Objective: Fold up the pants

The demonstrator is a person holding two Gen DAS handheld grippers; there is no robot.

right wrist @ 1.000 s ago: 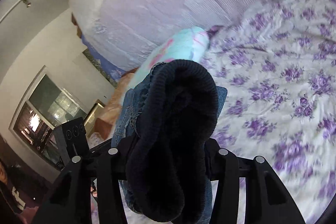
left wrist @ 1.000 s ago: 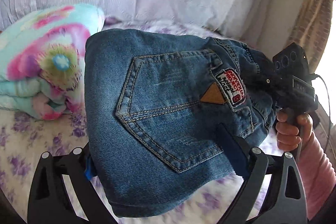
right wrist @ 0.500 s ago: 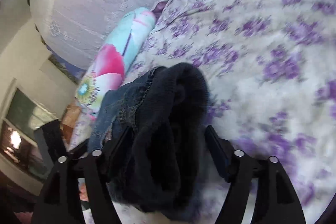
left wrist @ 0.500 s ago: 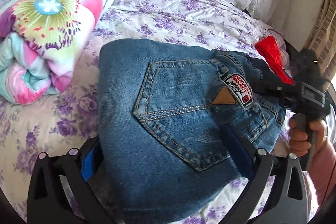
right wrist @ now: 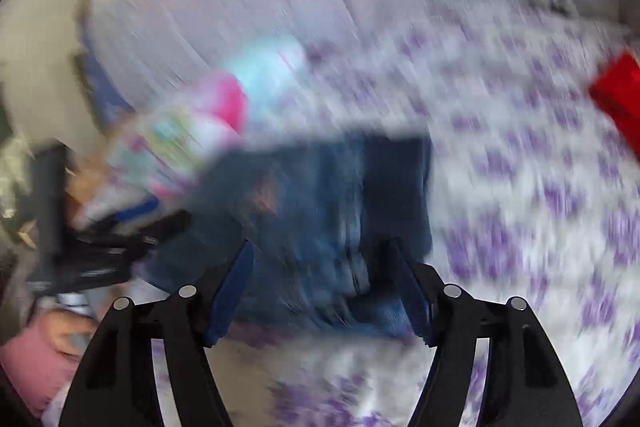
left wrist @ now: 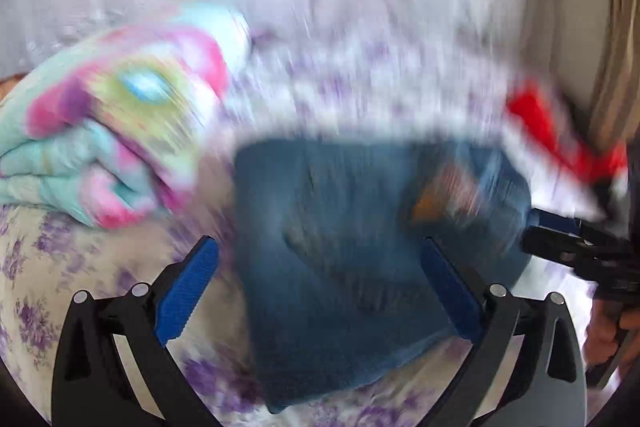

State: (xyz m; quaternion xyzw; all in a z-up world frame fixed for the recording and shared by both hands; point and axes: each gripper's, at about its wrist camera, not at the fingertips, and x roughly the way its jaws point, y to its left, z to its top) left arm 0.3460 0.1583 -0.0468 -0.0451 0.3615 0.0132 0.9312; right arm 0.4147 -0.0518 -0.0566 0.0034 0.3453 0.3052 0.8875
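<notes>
Left wrist view: my left hand-held gripper (left wrist: 318, 285) gapes at its widest, gripping nothing; the folded pants (left wrist: 360, 251) lie on the bed (left wrist: 80, 255) between its pads. Right wrist view: my right hand-held gripper (right wrist: 320, 291) is closing slightly around the pants' near edge, pads apparently clear. I'd back both straight out to avoid snagging denim.

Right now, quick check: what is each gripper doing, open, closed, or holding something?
Left gripper: open wide, folded jeans lying between its fingers, not pinched.
Right gripper: open, its fingers closing, jeans between them but not gripped.
</notes>
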